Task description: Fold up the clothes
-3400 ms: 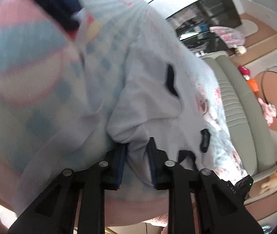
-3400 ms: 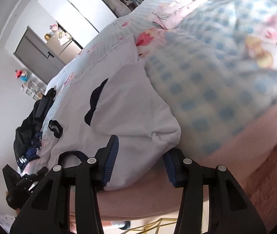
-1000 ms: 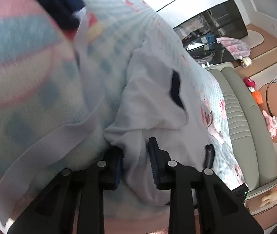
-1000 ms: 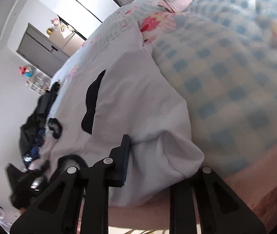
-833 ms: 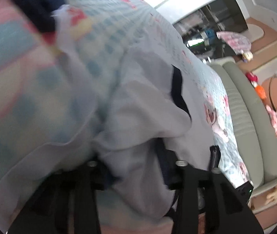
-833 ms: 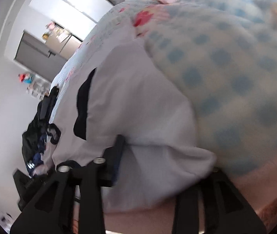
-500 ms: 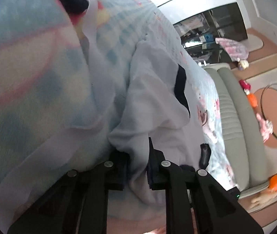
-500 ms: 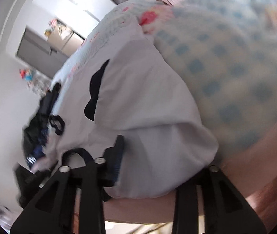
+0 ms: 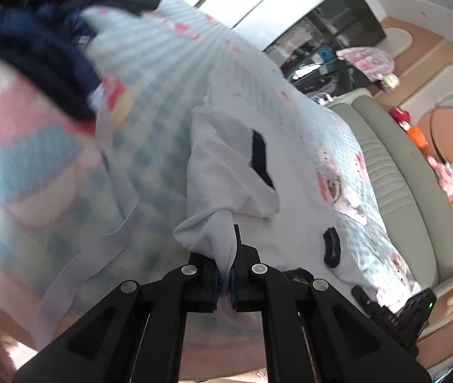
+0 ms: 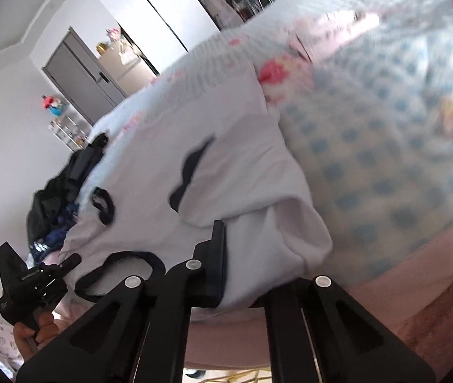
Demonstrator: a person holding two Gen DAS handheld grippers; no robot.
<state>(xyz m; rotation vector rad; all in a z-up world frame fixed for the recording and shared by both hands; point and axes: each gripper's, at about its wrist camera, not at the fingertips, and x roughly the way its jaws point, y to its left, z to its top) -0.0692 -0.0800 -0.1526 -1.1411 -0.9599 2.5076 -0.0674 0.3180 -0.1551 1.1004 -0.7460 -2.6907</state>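
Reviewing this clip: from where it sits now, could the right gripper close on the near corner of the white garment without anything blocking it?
Probably yes. The right gripper is open, and a bunched corner of the white garment already lies between its jaws with nothing else in the gap. The left gripper is pinching the other corner, clear of it.

right gripper (image 10: pixel 245 255): one finger hidden under white garment (image 10: pixel 226 172) | bedspread (image 10: pixel 386 127) blurred
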